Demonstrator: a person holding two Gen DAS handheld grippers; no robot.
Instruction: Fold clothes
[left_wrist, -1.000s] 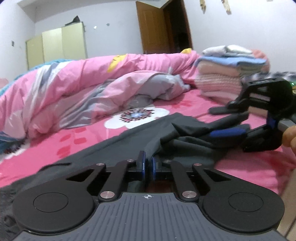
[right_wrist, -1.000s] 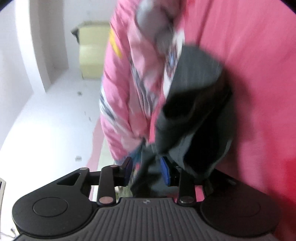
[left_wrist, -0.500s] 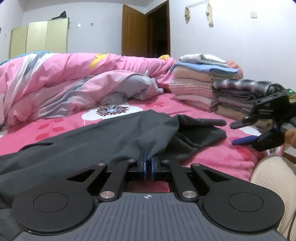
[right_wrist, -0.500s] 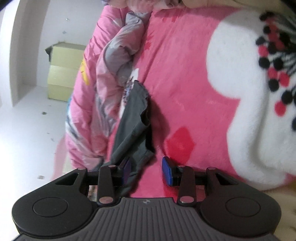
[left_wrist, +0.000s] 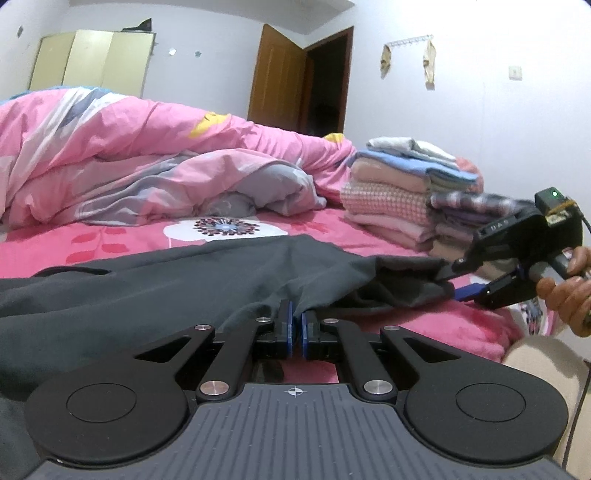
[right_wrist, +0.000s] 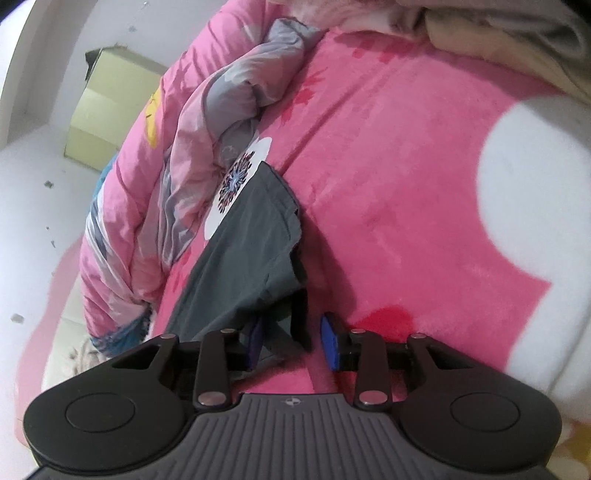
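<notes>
A dark grey garment (left_wrist: 184, 280) lies spread across the pink bed (left_wrist: 388, 236). My left gripper (left_wrist: 295, 326) is shut on a fold of its near edge. My right gripper (left_wrist: 456, 282) is at the right, open, with the garment's right end between its jaws. In the right wrist view the gripper (right_wrist: 291, 341) is open and the grey cloth (right_wrist: 251, 251) runs between the blue pads (right_wrist: 328, 343).
A stack of folded clothes (left_wrist: 406, 199) stands at the bed's right side. A crumpled pink and grey duvet (left_wrist: 147, 162) fills the back of the bed. A brown door (left_wrist: 280, 77) and a yellow wardrobe (left_wrist: 92, 59) stand behind.
My right gripper let go of the garment, pulled away to the right, then came back so its open jaws sit around the garment's right end. The garment now lies flatter.
</notes>
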